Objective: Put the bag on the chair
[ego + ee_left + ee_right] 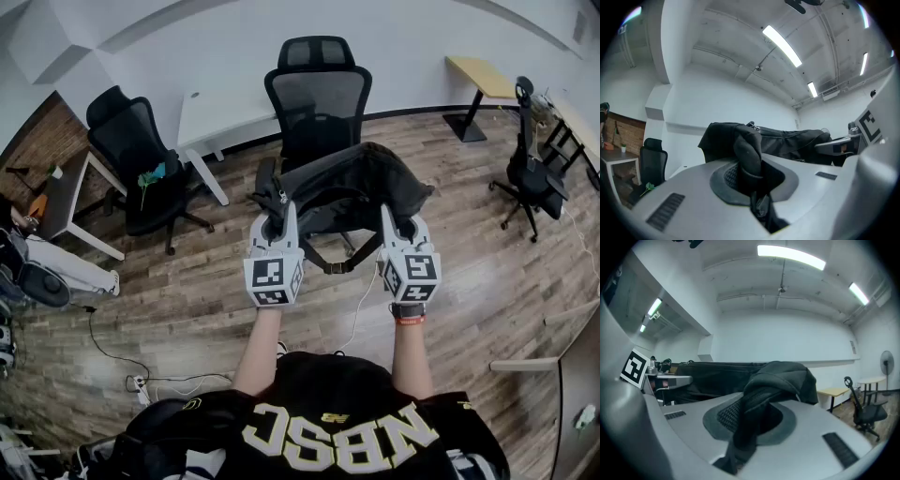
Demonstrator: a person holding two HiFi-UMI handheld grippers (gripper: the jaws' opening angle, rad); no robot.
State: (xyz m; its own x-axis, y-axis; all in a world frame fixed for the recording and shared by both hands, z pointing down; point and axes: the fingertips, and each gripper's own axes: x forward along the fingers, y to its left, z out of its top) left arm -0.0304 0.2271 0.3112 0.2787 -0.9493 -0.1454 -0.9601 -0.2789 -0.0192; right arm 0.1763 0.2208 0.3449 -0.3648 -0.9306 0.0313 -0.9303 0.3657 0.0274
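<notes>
One floppy blk fabric bag (356,187), mesh-back chair (319,94)

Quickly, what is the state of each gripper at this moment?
Left gripper: closed on a fold of the black bag.
Right gripper: closed on another fold of the same bag.

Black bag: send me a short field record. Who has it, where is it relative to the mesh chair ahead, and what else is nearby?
bag: black fabric bag, held up at both ends, strap loop hanging below
left hand-held gripper: shut on a fold of the bag
right hand-held gripper: shut on the bag's other end
target: black mesh office chair, right behind the bag; seat hidden, contact cannot be told
nearby: second black office chair at left, white desk beside it
</notes>
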